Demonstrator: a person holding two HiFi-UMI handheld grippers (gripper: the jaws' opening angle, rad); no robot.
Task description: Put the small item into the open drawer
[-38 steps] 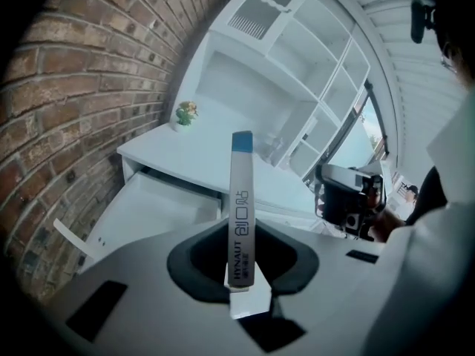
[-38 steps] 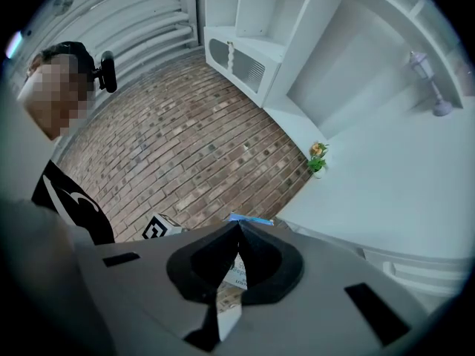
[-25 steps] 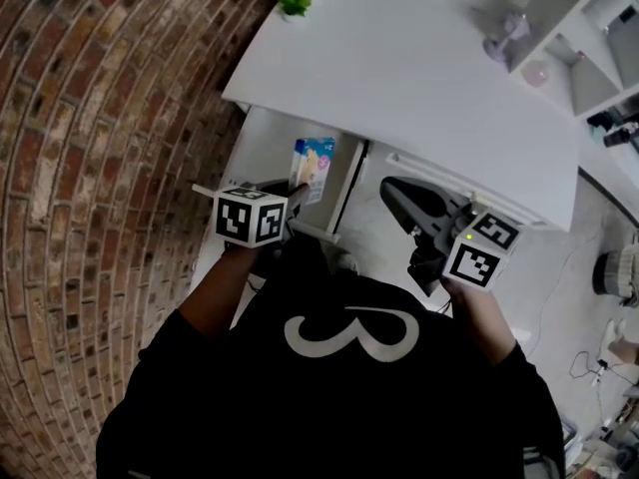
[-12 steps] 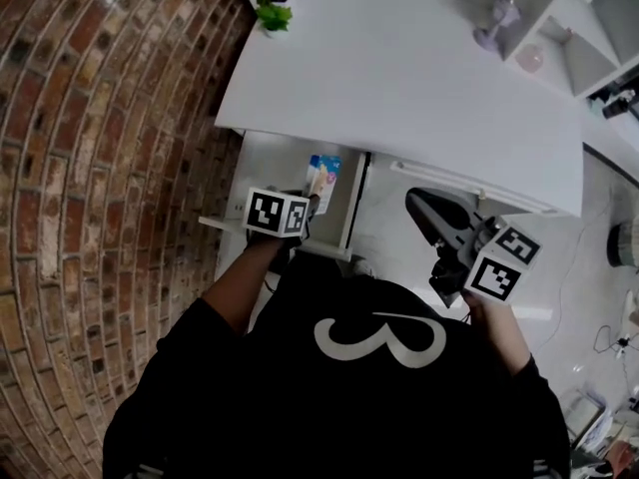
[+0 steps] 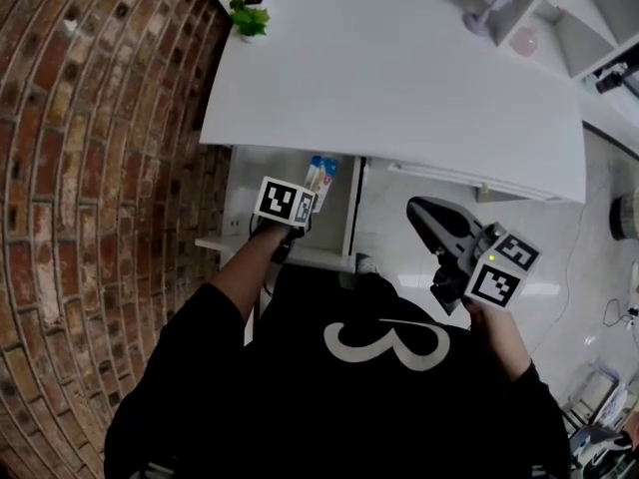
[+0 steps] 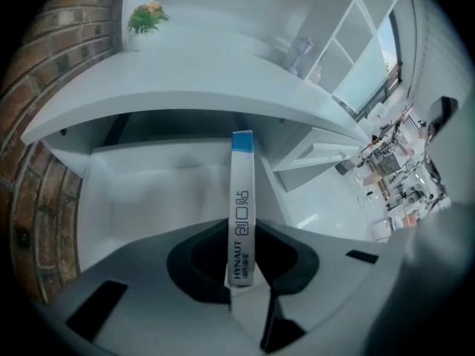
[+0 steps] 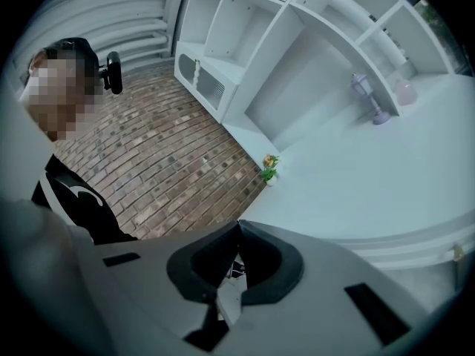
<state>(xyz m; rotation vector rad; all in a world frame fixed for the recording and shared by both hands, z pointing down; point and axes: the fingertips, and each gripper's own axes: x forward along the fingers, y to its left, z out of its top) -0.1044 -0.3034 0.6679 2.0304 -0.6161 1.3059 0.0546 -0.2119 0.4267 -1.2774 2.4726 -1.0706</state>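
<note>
White with a blue end, the flat pack of plasters (image 6: 241, 199) stands on edge between the jaws of the left gripper (image 6: 241, 232), which pinch its lower end with its narrow printed side facing the camera. The pack hangs over the open drawer (image 6: 148, 191), near its right wall and above the bare white bottom; no view shows whether it touches the drawer. The drawer is pulled out from under the near left corner of the white desk (image 5: 399, 68). A small potted plant (image 5: 248, 8) sits at the desk's far left corner, beside the brick floor (image 5: 90, 168). The right gripper (image 7: 239, 227), held off to the right of the drawer before the desk's front edge, has its jaws pressed together with nothing between them.
</note>
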